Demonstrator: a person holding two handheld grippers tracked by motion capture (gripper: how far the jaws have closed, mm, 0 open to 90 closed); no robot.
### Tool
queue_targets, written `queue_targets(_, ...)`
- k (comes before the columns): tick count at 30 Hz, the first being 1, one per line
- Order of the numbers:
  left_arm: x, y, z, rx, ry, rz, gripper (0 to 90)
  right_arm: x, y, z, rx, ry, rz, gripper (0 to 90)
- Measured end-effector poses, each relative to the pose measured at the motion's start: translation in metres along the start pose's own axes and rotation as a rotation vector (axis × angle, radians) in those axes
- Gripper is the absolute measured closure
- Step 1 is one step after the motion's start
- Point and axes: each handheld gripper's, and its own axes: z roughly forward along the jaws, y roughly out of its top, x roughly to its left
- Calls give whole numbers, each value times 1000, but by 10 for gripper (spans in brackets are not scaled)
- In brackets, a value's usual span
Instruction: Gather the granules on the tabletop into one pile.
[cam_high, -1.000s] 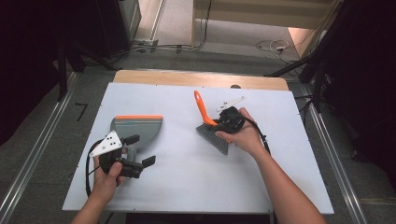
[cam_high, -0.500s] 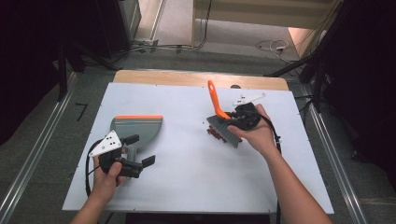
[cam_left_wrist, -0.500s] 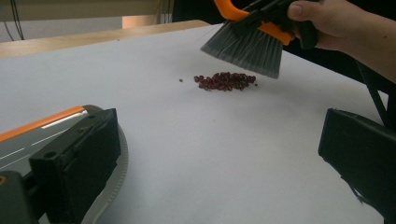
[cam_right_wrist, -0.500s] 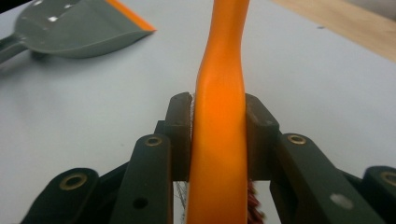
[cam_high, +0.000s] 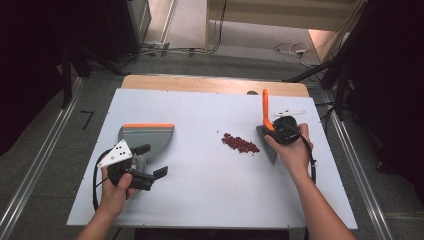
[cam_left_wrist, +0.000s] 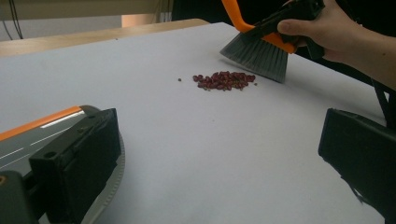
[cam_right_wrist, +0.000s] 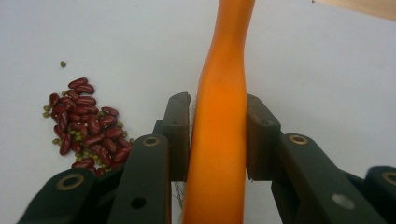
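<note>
Your right hand-held gripper (cam_right_wrist: 218, 135) clamped the brush (cam_high: 265, 116); left hand-held gripper (cam_high: 145, 161) gaped, unladen. Dustpan (cam_high: 148, 135) held nothing; beans (cam_high: 240, 143) lay on worktop (cam_high: 200, 175).

No text, label, brand, number or sign can be read in any of the views.

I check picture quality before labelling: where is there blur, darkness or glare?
High view: the white table is evenly lit, its surroundings fall into black. Left gripper view: the near jaws are soft, the beans fairly sharp. Right gripper view: the orange brush handle is sharp, without glare.
</note>
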Motion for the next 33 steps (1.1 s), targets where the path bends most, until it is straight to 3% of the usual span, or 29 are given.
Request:
queue_targets(5, 1, 0, -1, 1, 1, 3, 0, 10, 4, 9, 4, -3, 28, 654)
queue_targets(10, 1, 0, -1, -1, 2, 0, 0, 24, 11, 15, 18, 3, 10, 654)
queue_targets(15, 1, 0, -2, -2, -1, 1, 0, 28, 15, 18, 28, 8, 6, 654)
queue_targets(24, 2, 0, -1, -6, 1, -1, 0, 21, 15, 13, 15, 21, 17, 654)
queue_targets(33, 1, 0, -1, -2, 7, -1, 0, 15, 16, -10, -44, 37, 16, 654)
